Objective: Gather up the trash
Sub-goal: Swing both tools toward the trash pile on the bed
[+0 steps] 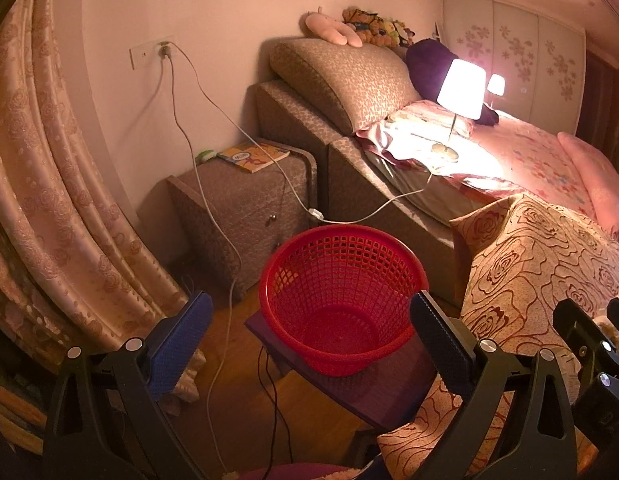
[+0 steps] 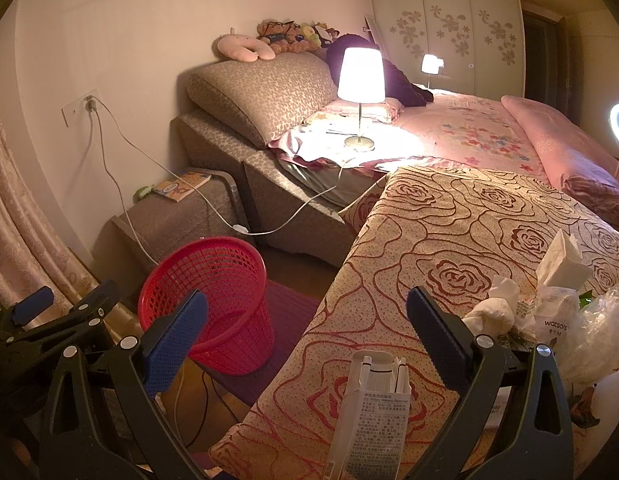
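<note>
A red mesh wastebasket (image 1: 341, 300) stands on a dark purple stool (image 1: 373, 396) beside the table; it also shows in the right wrist view (image 2: 213, 304). My left gripper (image 1: 309, 336) is open and empty, its jaws spread on either side of the basket. My right gripper (image 2: 309, 328) is open and empty above the rose-patterned tablecloth (image 2: 449, 240). A white carton (image 2: 373, 412) lies between its jaws, below them. Crumpled tissues (image 2: 493, 308), a tissue pack (image 2: 557, 272) and a clear plastic bag (image 2: 601, 328) lie at the right.
A bed (image 2: 469, 136) with a lit lamp (image 2: 359, 80) stands behind. A nightstand (image 1: 245, 208) with a book stands by the wall. White cables (image 1: 213, 216) hang from the wall socket across the floor. Curtains (image 1: 49, 200) hang at the left.
</note>
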Tool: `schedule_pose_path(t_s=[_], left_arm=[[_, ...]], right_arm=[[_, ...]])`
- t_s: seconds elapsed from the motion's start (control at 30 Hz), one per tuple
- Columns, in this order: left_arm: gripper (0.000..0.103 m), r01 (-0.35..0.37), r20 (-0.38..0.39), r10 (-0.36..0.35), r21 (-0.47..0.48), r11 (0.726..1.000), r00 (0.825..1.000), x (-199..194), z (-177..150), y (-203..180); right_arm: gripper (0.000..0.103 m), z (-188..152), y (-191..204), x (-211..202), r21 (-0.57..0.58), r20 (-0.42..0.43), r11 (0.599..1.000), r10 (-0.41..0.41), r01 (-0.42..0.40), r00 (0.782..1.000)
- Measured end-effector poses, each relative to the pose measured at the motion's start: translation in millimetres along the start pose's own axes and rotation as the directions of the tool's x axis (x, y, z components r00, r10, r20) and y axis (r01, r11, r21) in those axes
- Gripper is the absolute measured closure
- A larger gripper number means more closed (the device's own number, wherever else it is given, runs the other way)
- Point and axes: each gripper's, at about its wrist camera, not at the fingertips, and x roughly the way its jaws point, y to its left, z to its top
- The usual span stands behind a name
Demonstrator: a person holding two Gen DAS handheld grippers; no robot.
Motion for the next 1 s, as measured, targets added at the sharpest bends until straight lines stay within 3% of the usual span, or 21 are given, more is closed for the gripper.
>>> schedule_pose_path(t_s=[0.63,0.87,1.0], left_arm=[[0.008,0.009,-0.006,-0.009,0.008,1.0,1.0,3.7,-2.9,-1.8],[0.008,0.091,-0.029,-0.089,0.048,0.995,0.996,1.5,-4.2,-14.8],[0.008,0.125,-0.024,-0.123,0.126,0.984,0.992,-3.3,-11.1,-34.0]], right_arm=[[0.006,-1.9,-9.1,-8.3,0.03,0.022,0.999,-0.012,0.012,1.0],[0.006,9.1,-30.7,-38.9,0.07,0.065,0.995,-0.077,0.073,0.995],[0.006,10.7,-54.5,-61.2,0.097,0.089,0.987,-0.135,0.127,0.987]])
